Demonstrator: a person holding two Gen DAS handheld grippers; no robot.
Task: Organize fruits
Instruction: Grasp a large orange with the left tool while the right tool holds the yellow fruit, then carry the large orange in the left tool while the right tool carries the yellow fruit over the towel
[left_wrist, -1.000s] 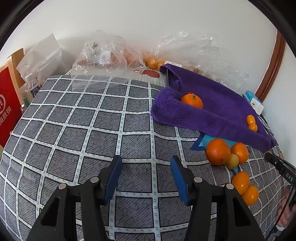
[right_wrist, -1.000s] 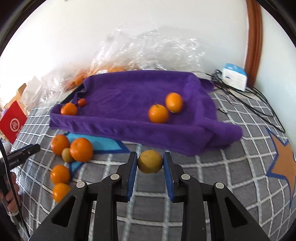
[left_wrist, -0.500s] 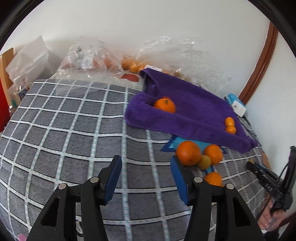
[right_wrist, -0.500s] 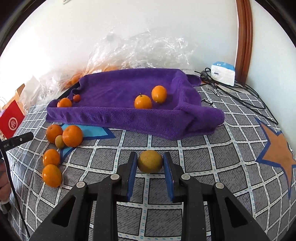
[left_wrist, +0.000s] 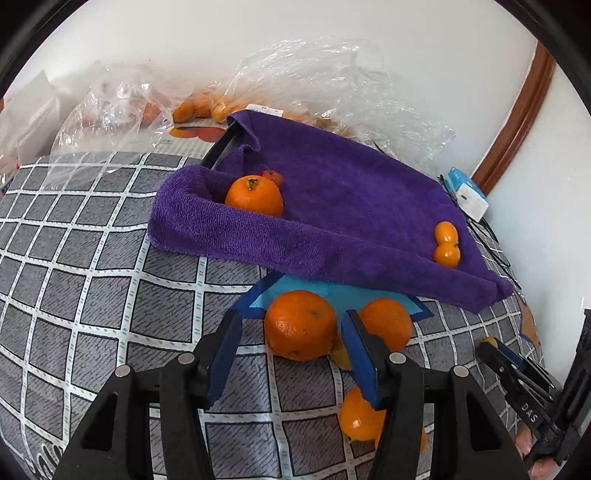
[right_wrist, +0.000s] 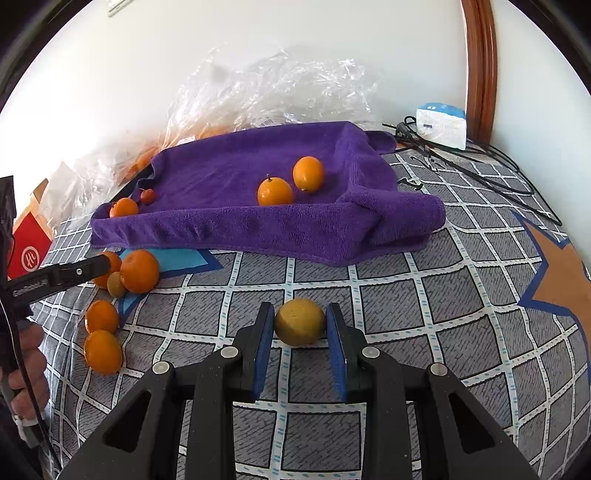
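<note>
My right gripper (right_wrist: 300, 323) is shut on a yellowish round fruit (right_wrist: 300, 322), held just above the checked cloth in front of the purple towel tray (right_wrist: 236, 221). Two oranges (right_wrist: 275, 191) lie inside the tray at the right, one orange (right_wrist: 124, 207) and a small red fruit (right_wrist: 147, 196) at the left. My left gripper (left_wrist: 290, 328) is open, its jaws on either side of a large orange (left_wrist: 300, 325) on the cloth, not closed on it. More loose oranges (left_wrist: 386, 324) lie beside it.
Clear plastic bags (left_wrist: 325, 85) with fruit lie behind the tray by the wall. A white and blue box (right_wrist: 441, 125) and black cables (right_wrist: 476, 162) sit at the back right. A red carton (right_wrist: 29, 247) stands at the left. Two loose oranges (right_wrist: 102, 350) lie near my left gripper's handle.
My left gripper has moved right and forward until the large orange sits between its open jaws. My right gripper has drawn back from the tray, still holding the yellowish fruit.
</note>
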